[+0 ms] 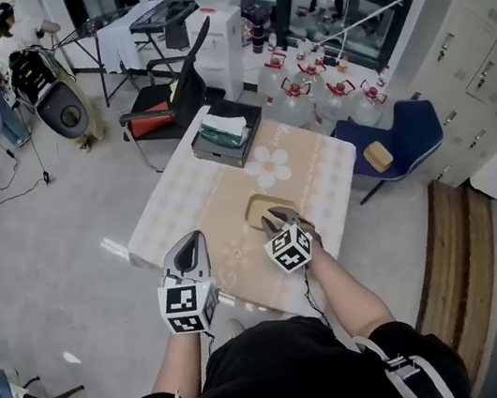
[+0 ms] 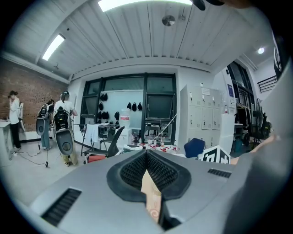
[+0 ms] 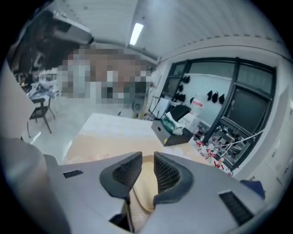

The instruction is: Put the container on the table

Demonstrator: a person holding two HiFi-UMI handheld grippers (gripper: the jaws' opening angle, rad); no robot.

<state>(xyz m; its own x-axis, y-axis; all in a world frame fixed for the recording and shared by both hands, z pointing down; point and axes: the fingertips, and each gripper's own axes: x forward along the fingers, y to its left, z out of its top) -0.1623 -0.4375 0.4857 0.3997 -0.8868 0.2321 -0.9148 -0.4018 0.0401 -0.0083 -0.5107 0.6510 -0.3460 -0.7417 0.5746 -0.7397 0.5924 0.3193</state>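
The container [image 1: 267,207] is a shallow tan dish with a pale inside, lying on the beige-clothed table [image 1: 188,204] right of its middle. My right gripper [image 1: 280,223] hangs just over the dish's near rim. In the right gripper view the jaws [image 3: 147,160] stand apart and the dish's pale inside [image 3: 145,191] shows in the gap below them; the pads do not press on it. My left gripper [image 1: 191,248] hovers over the table's near left edge, apart from the dish. Its jaws [image 2: 146,154] are shut with nothing between them.
A black box [image 1: 228,135] of cloths stands at the table's far end, also in the right gripper view [image 3: 176,130]. Behind the table are a black chair [image 1: 169,98], a water dispenser [image 1: 220,36] and several water bottles [image 1: 324,85]. A blue chair [image 1: 400,143] sits to the right.
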